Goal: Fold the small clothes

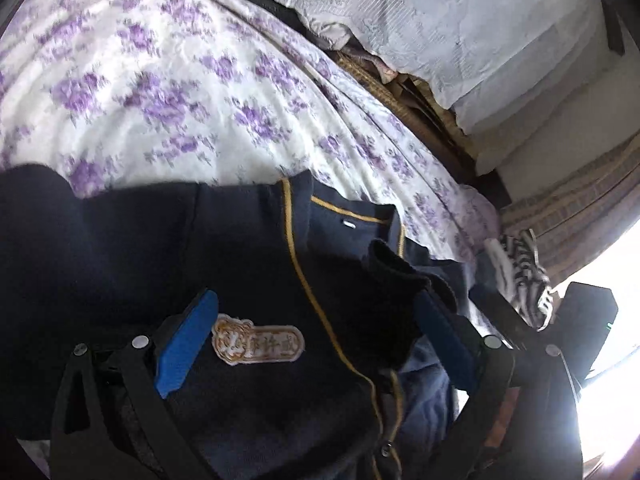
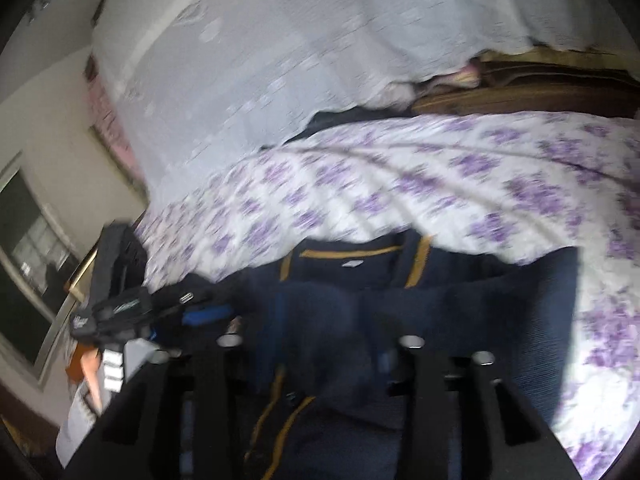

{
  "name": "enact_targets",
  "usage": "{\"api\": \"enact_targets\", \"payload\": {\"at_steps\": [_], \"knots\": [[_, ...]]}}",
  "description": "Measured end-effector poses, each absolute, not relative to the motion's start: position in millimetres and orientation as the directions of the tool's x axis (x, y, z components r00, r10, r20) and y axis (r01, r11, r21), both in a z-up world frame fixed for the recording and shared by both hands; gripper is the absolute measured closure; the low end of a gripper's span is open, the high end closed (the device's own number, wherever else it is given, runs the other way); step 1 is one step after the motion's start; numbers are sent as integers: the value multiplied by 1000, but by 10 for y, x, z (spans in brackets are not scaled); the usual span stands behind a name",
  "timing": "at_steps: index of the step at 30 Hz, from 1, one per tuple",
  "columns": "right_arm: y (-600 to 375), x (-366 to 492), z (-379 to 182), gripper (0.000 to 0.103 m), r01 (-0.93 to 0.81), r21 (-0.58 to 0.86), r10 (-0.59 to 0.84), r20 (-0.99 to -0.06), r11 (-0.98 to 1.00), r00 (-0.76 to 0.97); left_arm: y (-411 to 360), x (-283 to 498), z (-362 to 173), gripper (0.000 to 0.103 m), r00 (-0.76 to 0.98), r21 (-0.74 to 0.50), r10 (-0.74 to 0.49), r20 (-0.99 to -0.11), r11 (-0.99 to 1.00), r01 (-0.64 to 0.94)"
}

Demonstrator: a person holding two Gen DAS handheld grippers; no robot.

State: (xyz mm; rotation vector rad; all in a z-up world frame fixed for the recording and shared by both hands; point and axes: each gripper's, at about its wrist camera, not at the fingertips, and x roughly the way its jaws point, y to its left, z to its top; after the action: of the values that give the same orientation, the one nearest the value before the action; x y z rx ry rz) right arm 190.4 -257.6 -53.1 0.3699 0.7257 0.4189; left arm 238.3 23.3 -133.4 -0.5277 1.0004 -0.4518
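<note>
Navy garment (image 1: 256,264) with gold piping and sewn badge (image 1: 258,345), lying on purple-flowered bedsheet (image 1: 160,92).
Left gripper (image 1: 316,344) hovering spread wide above it; right gripper (image 2: 320,356) pinching dark fabric, blurred.

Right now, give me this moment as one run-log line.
phase: folding | item: navy jacket on floral sheet | left tool: open over jacket | right tool: blurred, state unclear

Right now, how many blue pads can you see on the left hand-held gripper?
2: one blue pad on the picture's left beside the jacket's badge, one on the right, partly covered by dark cloth.
</note>
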Motion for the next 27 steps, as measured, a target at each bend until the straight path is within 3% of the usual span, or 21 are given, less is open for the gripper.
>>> {"api": "enact_targets", "payload": {"at_steps": [2, 8, 17, 21, 23, 24, 26, 27], "knots": [[-2719, 1938, -569, 94, -186, 460, 449, -569, 868, 688, 202, 2385, -1381, 6, 438, -638, -617, -654, 761, 120], [-3068, 1966, -562, 92, -93, 427, 359, -601, 900, 714, 105, 2273, -1174, 6, 443, -665, -679, -586, 715, 216], [-3136, 2197, -1138, 92, -6, 409, 334, -736, 912, 589, -5, 2336, -1374, 6, 405, -610, -622, -670, 772, 177], [-3112, 2213, -1220, 92, 0, 414, 336, -738, 910, 585, -25, 2394, -1481, 6, 380, -640, -647, -661, 751, 165], [-3171, 2183, -1147, 92, 3, 461, 363, -702, 888, 613, -143, 2377, -1488, 6, 394, -590, -611, -687, 785, 190], [-3215, 2156, -1081, 92, 2, 482, 370, -677, 876, 636, -195, 2358, -1478, 9, 403, -566, -596, -695, 798, 206], [-3308, 2077, -919, 92, 7, 493, 354, -636, 870, 685, -271, 2332, -1466, 34, 422, -523, -566, -708, 822, 225], [-3356, 2037, -846, 92, 11, 498, 345, -617, 867, 707, -287, 2333, -1478, 55, 420, -511, -558, -716, 828, 229]]}}
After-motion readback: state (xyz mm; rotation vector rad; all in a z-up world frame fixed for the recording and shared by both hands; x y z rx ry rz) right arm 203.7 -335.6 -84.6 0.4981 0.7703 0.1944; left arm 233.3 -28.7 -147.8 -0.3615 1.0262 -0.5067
